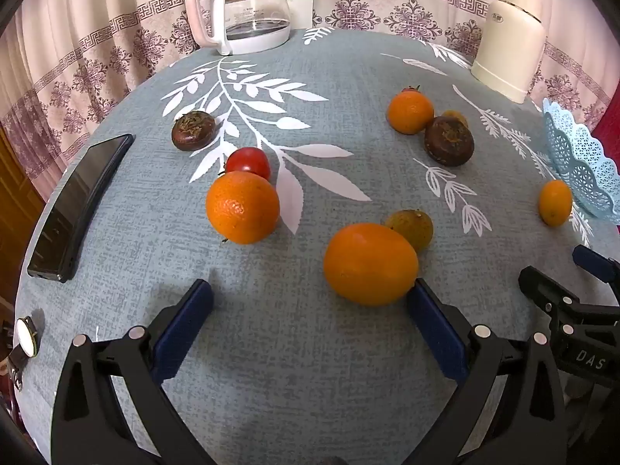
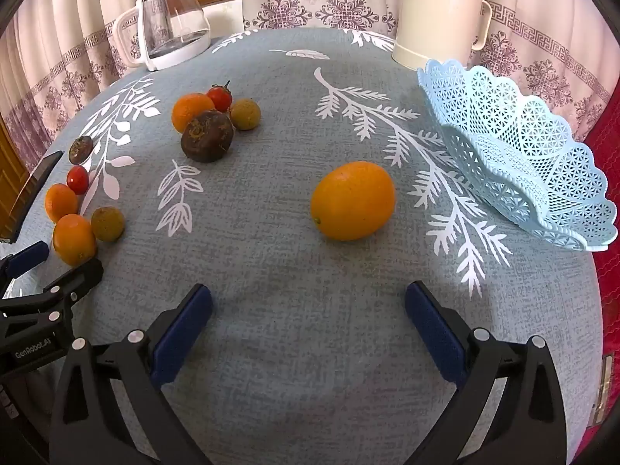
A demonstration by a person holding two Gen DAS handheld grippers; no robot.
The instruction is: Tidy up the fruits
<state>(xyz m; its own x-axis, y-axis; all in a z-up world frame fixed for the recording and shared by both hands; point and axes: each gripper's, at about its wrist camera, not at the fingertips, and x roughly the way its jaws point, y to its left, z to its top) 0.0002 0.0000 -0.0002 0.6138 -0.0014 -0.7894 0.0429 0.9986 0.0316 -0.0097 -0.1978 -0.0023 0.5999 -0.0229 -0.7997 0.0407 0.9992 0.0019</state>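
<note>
Fruit lies scattered on the grey leaf-print tablecloth (image 1: 310, 348). In the left wrist view, my left gripper (image 1: 310, 294) is open and empty. A large orange (image 1: 370, 263) sits just beyond its right fingertip, with a brownish-yellow small fruit (image 1: 410, 228) behind it. Further off lie another orange (image 1: 242, 207), a tomato (image 1: 248, 162) and a dark brown fruit (image 1: 193, 130). My right gripper (image 2: 310, 294) is open and empty. An oval orange (image 2: 352, 200) lies ahead of it, apart from both fingers. The pale blue lattice basket (image 2: 523, 155) stands empty at the right.
A cluster of an orange (image 2: 192, 110), a tomato (image 2: 219, 97), a small fruit (image 2: 245, 114) and a brown fruit (image 2: 207, 141) lies mid-table. A phone (image 1: 77, 205) lies at the left edge, near a watch (image 1: 25, 337). A glass kettle (image 1: 248, 7) and a cream jug (image 1: 507, 38) stand at the back.
</note>
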